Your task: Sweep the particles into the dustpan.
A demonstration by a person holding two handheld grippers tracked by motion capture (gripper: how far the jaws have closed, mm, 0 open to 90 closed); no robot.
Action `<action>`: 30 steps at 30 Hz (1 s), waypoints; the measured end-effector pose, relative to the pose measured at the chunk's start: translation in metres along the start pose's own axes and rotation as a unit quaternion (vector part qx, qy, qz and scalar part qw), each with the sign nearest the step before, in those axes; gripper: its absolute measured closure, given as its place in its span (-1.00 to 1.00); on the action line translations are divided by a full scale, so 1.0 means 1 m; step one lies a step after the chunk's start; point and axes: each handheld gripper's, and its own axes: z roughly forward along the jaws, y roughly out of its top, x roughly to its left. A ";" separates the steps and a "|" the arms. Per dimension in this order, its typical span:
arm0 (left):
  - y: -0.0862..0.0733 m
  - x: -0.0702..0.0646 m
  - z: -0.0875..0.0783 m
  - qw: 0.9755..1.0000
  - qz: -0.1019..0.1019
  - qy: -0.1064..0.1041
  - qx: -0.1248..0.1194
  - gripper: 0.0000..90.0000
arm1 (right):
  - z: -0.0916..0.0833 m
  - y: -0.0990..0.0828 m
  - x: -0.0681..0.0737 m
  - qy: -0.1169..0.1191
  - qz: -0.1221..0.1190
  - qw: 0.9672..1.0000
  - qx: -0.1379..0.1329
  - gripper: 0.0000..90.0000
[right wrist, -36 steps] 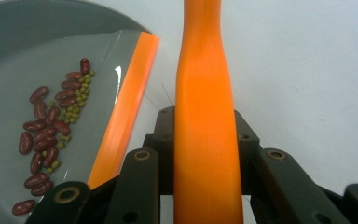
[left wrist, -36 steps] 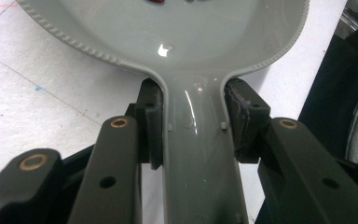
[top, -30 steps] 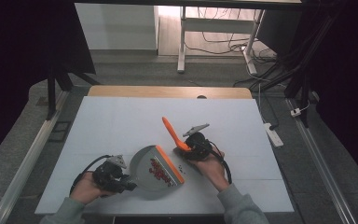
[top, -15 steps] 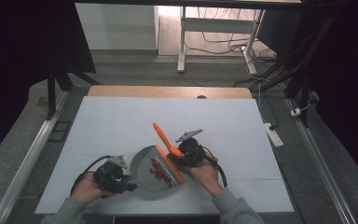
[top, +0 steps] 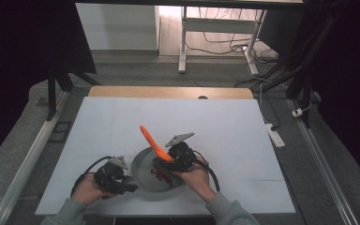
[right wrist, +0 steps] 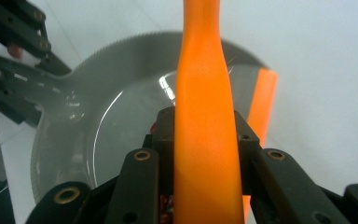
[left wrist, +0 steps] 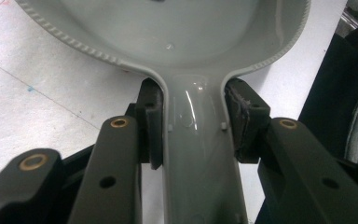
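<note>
Dustpan and brush, lower centre of frame

Left gripper (left wrist: 193, 116) clamps rigid grey plastic dustpan (top: 145, 171) by handle; right gripper (right wrist: 205, 135) pinches stiff, slick orange brush handle (right wrist: 204, 107).

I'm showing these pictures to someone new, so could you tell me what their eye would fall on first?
Most likely the bright orange brush handle, slanting up over the near middle of the white table with the right gripper shut on it. Just below it lies the grey dustpan with small red bits inside, its handle clamped by the left gripper at the near left.
</note>
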 end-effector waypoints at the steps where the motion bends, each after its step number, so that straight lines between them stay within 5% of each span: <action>1: 0.000 0.000 0.000 1.000 0.000 0.000 0.000 0.37 | -0.003 0.001 -0.001 -0.005 -0.002 1.000 -0.005 0.58; 10: 0.000 0.001 0.000 1.000 0.000 0.001 -0.001 0.37 | -0.028 -0.004 -0.031 -0.054 0.025 0.998 -0.028 0.58; 17: -0.001 0.002 0.002 1.000 -0.003 0.000 -0.001 0.37 | -0.034 -0.009 -0.046 -0.066 0.042 0.997 -0.025 0.58; 25: -0.001 0.001 0.001 1.000 -0.003 0.000 -0.002 0.37 | -0.024 -0.015 -0.060 -0.114 0.033 0.993 0.009 0.58; 30: -0.001 0.001 0.001 1.000 -0.002 0.001 -0.003 0.37 | -0.011 -0.017 -0.051 -0.093 0.032 0.995 0.023 0.58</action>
